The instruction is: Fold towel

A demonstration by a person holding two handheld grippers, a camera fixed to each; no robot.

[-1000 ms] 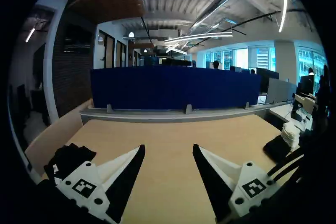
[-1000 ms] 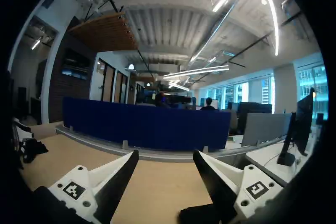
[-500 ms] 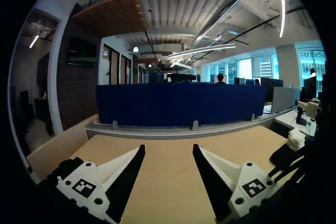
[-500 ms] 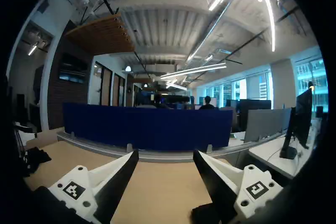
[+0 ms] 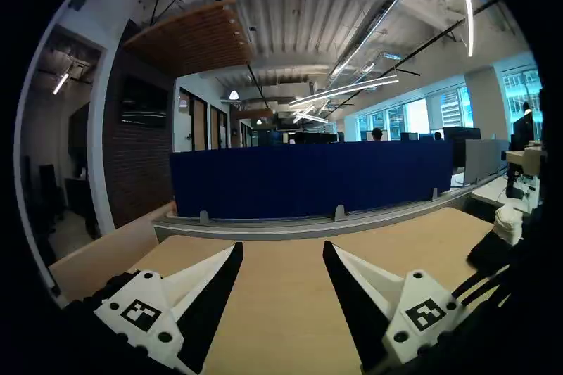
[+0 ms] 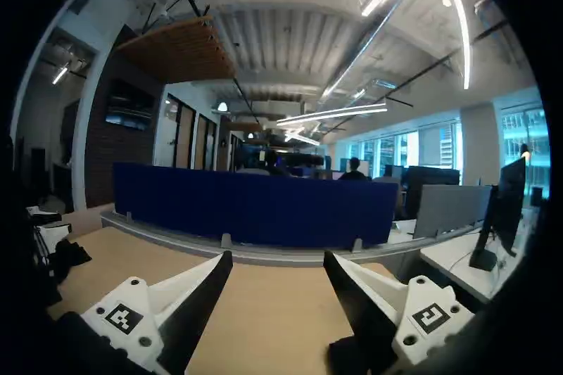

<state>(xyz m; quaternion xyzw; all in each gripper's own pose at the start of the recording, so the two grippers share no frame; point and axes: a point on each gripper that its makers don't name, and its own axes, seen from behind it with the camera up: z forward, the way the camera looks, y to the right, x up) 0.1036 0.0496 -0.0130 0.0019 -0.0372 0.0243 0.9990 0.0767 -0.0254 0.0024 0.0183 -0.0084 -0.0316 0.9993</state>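
Note:
In the left gripper view my left gripper [image 5: 281,245] stands open above a light wooden table [image 5: 281,304], with nothing between its fingers. A stack of white folded cloth [image 5: 508,220] sits at the table's right edge, with a black cloth [image 5: 489,252] just in front of it. Beside the left finger a sliver of another black cloth [image 5: 112,283] peeks out. In the right gripper view my right gripper [image 6: 277,255] is open and holds nothing. A dark cloth [image 6: 348,355] lies low beside its right finger. Another dark cloth [image 6: 70,255] lies far left.
A blue partition [image 5: 310,181] on a grey rail runs along the far edge of the table. Beyond it lie desks with monitors [image 6: 503,213] and people seated far off. A white and black object [image 6: 46,231] stands at the far left of the right gripper view.
Both views have tilted upward and show more ceiling. In the left gripper view the black cloth at the left has sunk almost out of sight behind the finger. Both grippers stay open.

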